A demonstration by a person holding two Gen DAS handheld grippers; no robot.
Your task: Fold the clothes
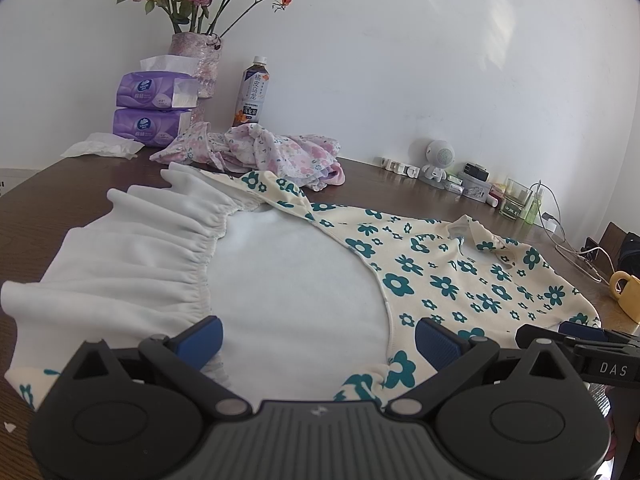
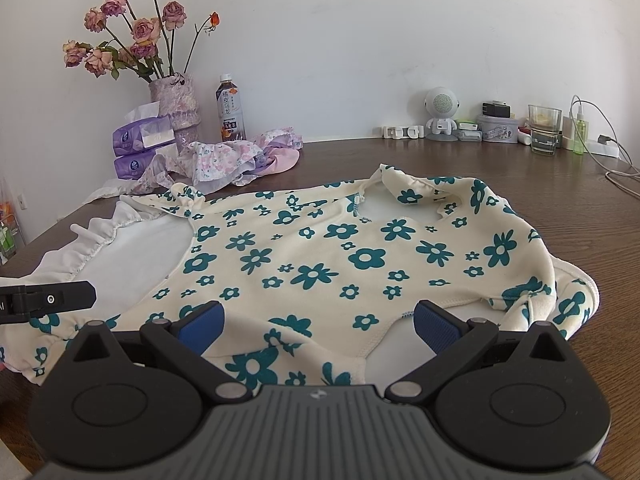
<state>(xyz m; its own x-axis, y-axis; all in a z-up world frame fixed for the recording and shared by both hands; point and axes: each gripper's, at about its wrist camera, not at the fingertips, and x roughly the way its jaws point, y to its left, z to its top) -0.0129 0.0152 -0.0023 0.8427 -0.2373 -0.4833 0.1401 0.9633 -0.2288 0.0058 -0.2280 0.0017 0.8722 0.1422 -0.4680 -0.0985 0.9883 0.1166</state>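
A cream garment with teal flowers (image 1: 460, 276) (image 2: 320, 256) lies spread on the brown table, partly turned so its white inner side with a gathered ruffle (image 1: 160, 248) (image 2: 92, 248) shows at the left. My left gripper (image 1: 318, 342) stands open over the white inner fabric near the front edge, nothing between its blue pads. My right gripper (image 2: 318, 330) is open too, low over the flowered front hem. The right gripper's finger (image 1: 576, 344) shows at the right of the left wrist view; the left gripper's finger (image 2: 48, 300) shows at the left of the right wrist view.
A crumpled pink floral garment (image 1: 260, 152) (image 2: 232, 156) lies behind. At the back left stand tissue packs (image 1: 154, 108), a vase of roses (image 1: 198, 62) and a bottle (image 1: 252, 92). A small white robot figure (image 2: 440, 114), a glass (image 2: 543, 130), cables and a yellow mug (image 1: 628, 292) sit at the right.
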